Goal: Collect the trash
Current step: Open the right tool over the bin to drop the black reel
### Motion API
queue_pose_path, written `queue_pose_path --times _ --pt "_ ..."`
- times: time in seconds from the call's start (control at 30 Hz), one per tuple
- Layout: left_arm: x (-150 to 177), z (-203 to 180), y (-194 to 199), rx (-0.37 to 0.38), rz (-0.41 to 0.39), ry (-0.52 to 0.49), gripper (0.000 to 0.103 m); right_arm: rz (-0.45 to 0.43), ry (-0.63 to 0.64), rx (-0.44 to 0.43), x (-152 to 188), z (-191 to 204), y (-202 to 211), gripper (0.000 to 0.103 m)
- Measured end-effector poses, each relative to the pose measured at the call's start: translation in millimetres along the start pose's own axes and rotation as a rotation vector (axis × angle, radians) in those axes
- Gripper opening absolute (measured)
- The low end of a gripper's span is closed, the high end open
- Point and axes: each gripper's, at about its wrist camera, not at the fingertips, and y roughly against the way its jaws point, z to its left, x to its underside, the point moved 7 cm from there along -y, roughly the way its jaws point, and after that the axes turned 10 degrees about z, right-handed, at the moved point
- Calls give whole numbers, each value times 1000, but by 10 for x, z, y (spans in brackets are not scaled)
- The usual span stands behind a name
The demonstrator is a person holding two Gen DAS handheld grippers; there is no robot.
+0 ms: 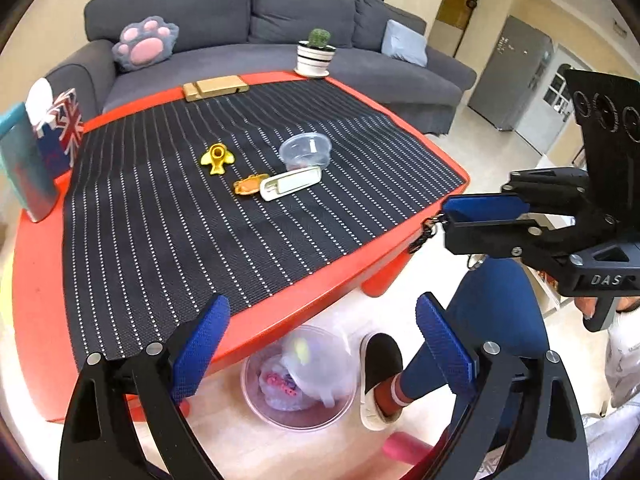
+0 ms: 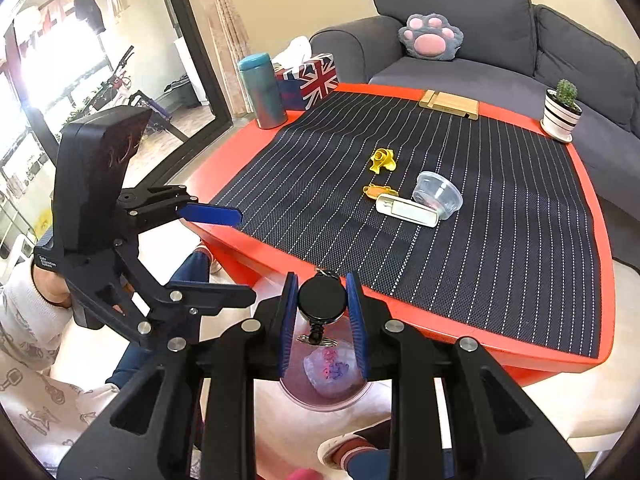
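Observation:
My right gripper is shut on a black retractable badge reel, its clip hanging, held above a clear bin on the floor by the table's near edge. The bin holds crumpled plastic trash. My left gripper is open and empty, over the table edge and the bin. On the striped mat lie a yellow crumpled piece, an orange wrapper, a white flat case and a clear plastic cup on its side.
The red table carries a teal tumbler, a Union Jack tissue box, a wooden stand and a potted cactus. A grey sofa stands behind. The person's slippered foot is beside the bin.

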Motion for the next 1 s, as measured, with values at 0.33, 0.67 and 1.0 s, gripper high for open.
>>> queue_pose_path --times 0.33,0.67,1.0 --pt "15 58 46 5 -13 24 95 5 3 -9 12 23 -43 24" --pt "23 64 105 4 -22 29 95 6 17 -17 7 58 -51 24" --pt "67 166 335 -10 -68 61 95 15 44 -41 10 165 -90 24"
